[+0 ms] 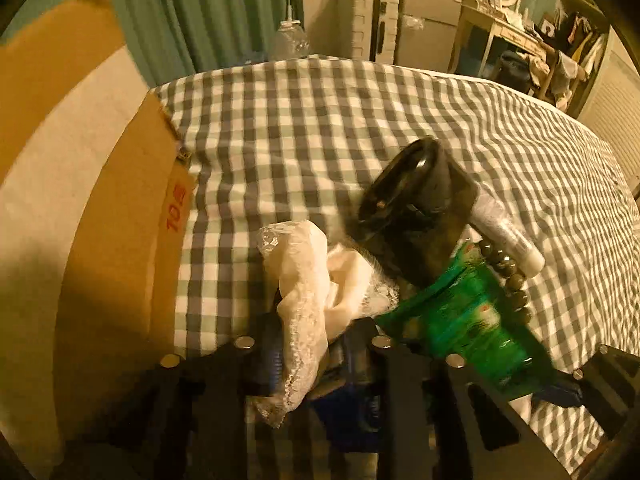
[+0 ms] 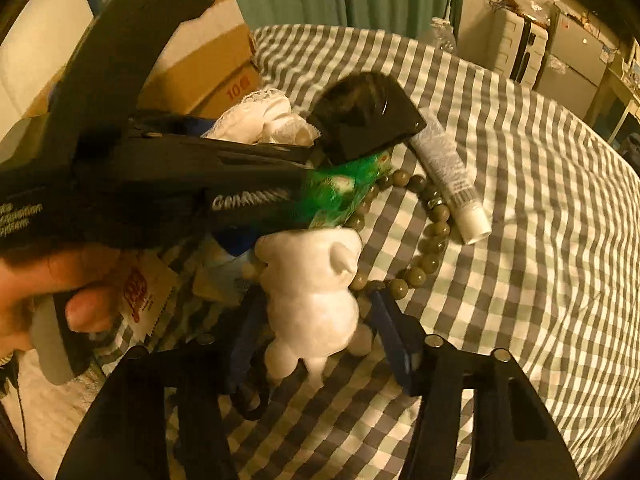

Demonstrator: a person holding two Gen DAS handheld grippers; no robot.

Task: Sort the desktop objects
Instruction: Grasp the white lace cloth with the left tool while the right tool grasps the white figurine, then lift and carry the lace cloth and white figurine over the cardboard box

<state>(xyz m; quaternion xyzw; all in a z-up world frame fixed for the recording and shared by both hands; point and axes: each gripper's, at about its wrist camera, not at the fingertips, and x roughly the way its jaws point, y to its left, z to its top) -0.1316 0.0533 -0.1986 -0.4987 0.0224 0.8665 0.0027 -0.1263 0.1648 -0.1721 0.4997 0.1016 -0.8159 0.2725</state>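
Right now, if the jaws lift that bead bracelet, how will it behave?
The bead bracelet will probably hang limp, being a loose string of round beads. It may snag, since the white figurine lies inside its loop. The glossy beads could slip.

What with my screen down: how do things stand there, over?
Left tongs shut on lace cloth. Right tongs open, straddling white figurine. Bead bracelet right beside figurine.
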